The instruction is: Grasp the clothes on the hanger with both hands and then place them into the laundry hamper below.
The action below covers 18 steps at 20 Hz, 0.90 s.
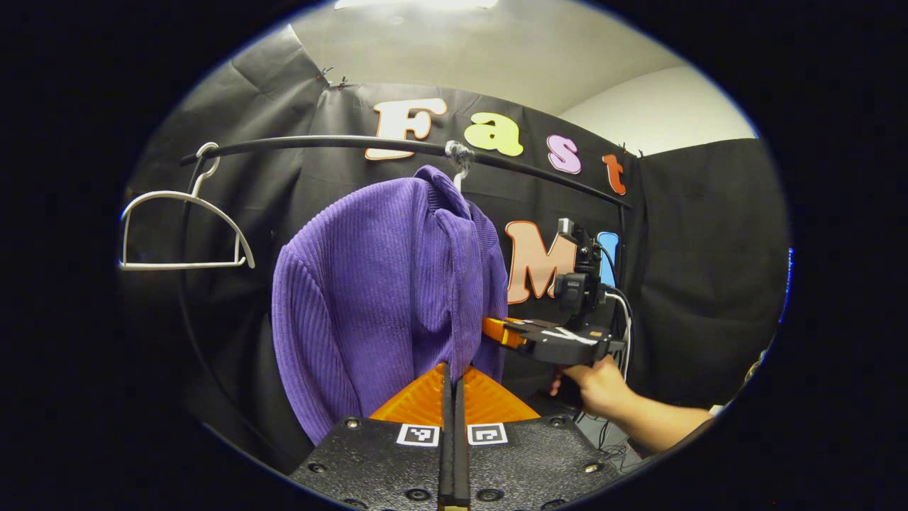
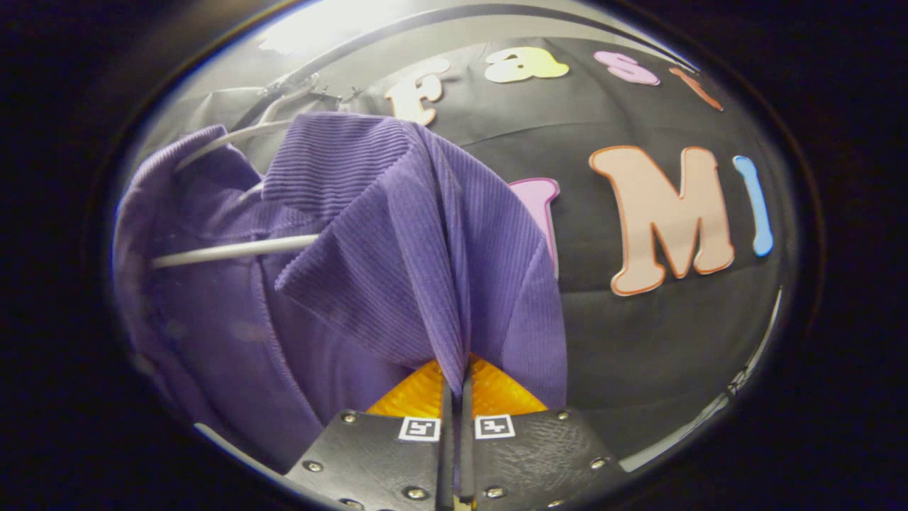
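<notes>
The purple ribbed sweater (image 1: pixel 383 284) hangs on a white hanger (image 2: pixel 234 248) from the black rail (image 1: pixel 319 142). The left gripper (image 1: pixel 454 376) is closed on a fold of its front edge, and the right gripper (image 2: pixel 457 383) pinches the opposite edge. The sweater's length runs downward, so I judge it must first be lifted off the hanger. An empty white hanger (image 1: pixel 181 234) hangs well apart.

I saw a recording booth, not a home — black cloth walls (image 1: pixel 695 270) pinned up under a plain ceiling (image 1: pixel 496 50), with a garment rail (image 1: pixel 340 143) and cables (image 1: pixel 624 319).
</notes>
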Available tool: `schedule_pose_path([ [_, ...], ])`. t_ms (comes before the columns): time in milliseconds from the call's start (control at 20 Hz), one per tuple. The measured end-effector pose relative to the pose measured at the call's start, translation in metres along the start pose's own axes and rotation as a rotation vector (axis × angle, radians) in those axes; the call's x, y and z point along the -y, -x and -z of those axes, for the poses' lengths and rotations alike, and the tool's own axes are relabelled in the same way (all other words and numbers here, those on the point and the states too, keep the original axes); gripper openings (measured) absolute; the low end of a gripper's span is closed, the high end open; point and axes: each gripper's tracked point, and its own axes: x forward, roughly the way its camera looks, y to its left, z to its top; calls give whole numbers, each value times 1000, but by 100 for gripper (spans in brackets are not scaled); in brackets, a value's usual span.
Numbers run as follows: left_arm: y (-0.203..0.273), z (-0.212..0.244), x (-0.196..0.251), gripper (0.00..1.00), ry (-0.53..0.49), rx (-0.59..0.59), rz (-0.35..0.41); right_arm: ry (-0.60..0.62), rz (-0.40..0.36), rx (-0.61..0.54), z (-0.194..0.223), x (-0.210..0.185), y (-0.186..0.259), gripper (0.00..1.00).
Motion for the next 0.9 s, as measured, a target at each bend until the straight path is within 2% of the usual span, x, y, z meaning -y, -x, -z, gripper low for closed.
schedule_pose_path([
  [100,6,-8,3,0,2,18,15,3,-32,-6,-2,-1,16,4],
  [150,12,-13,9,0,12,22,36,26,-31,7,-6,0,26,0],
  [250,19,-22,17,1,20,25,84,56,6,46,-18,11,45,4],
  [300,24,-29,18,0,13,33,94,49,15,66,-24,10,53,4],
  [400,32,-42,13,0,-8,53,98,28,-16,73,-39,1,65,4],
  [500,40,-54,10,0,-2,62,102,64,-29,80,-50,1,73,0],
  [550,45,-60,8,2,7,63,105,97,-14,94,-57,5,75,4],
  [650,54,-74,-2,0,13,77,99,141,26,105,-66,10,76,4],
  [900,71,-123,-54,0,-64,200,-24,278,176,174,-99,30,72,4],
])
